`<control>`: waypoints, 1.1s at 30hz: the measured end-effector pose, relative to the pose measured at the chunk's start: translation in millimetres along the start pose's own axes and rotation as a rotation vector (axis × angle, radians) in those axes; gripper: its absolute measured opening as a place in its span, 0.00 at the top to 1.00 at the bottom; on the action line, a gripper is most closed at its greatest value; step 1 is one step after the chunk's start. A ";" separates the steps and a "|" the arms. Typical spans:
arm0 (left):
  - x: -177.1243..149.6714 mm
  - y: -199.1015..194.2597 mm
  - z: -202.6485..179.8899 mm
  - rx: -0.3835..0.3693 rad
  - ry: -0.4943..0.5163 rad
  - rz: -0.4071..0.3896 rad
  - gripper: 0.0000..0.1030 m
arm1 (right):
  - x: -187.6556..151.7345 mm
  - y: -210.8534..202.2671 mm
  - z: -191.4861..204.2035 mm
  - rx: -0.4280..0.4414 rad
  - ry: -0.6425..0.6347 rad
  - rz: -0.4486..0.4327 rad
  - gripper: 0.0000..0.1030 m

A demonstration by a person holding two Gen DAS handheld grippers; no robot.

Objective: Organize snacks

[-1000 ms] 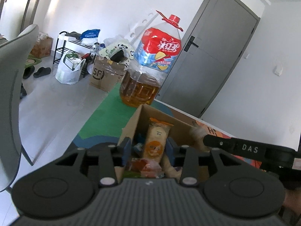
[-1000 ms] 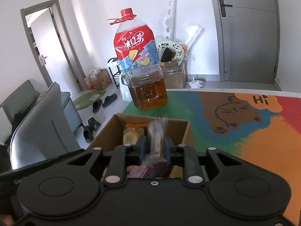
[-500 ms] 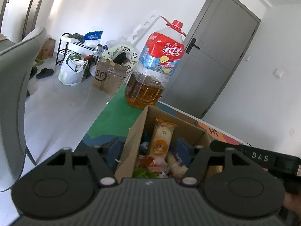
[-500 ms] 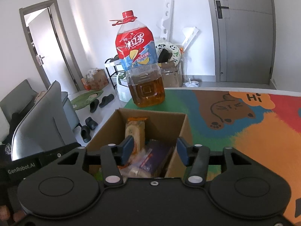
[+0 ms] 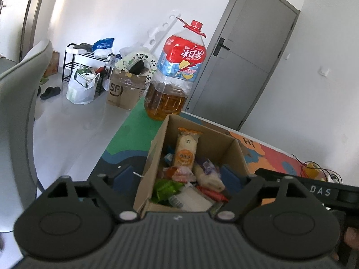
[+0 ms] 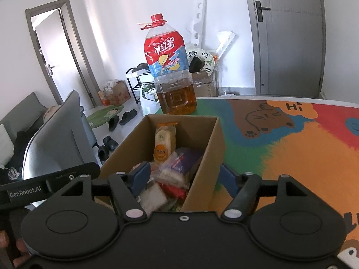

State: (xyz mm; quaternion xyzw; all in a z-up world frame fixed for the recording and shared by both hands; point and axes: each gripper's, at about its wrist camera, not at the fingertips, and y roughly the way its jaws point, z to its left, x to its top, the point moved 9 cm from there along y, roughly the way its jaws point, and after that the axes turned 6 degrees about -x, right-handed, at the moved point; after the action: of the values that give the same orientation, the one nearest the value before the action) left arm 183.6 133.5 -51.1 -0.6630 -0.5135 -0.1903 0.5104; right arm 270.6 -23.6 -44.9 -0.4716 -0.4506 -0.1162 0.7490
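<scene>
Brown cardboard makes up the open box (image 5: 157,148) that sits on a table covered with a bright cartoon mat (image 6: 291,148). Inside it lies a heap of snacks (image 6: 170,172): a tall pale packet with an orange circle (image 5: 186,150) leans upright against the far wall, and below it are a purple-and-white packet (image 6: 185,162), a green wrapper (image 5: 165,189), a red one (image 5: 212,192) and some white packets (their labels are too blurred to read). Just behind the box stands a big bottle of amber drink (image 6: 169,71) with a red cap and a red-and-blue label, apparently less than half full.

The left gripper (image 5: 178,176) hangs over the near end of the box with its jaws opening; one blue pad is outside the box's left wall and the other is over the right side, and neither presses on anything. The snacks lie below and ahead of it, loose in the box. The right gripper (image 6: 184,178) is likewise opening, one pad over the snacks and the other outside the right wall, gripping nothing.

On the floor beyond are a second cardboard box (image 5: 124,89) stuffed with odds and ends, a white plastic bag (image 5: 82,87) and a grey chair (image 6: 53,134).
</scene>
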 end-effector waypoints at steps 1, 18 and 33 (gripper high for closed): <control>-1.3 -2.3 -0.3 0.003 0.007 0.005 0.14 | -0.6 -3.5 -0.6 -0.002 0.002 -0.004 0.29; -6.9 -47.0 -14.0 0.011 0.123 0.021 0.02 | -22.6 -65.5 -16.3 -0.024 0.063 -0.053 0.00; -6.9 -79.4 -28.9 0.033 0.200 0.046 0.00 | -36.8 -115.7 -11.2 -0.070 0.029 -0.085 0.00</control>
State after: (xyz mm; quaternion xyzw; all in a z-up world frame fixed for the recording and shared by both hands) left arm 119.2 101.0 -6.5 -0.6437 -0.4478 -0.2353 0.5743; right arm 186.7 -103.0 -5.9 -0.4762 -0.4551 -0.1702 0.7329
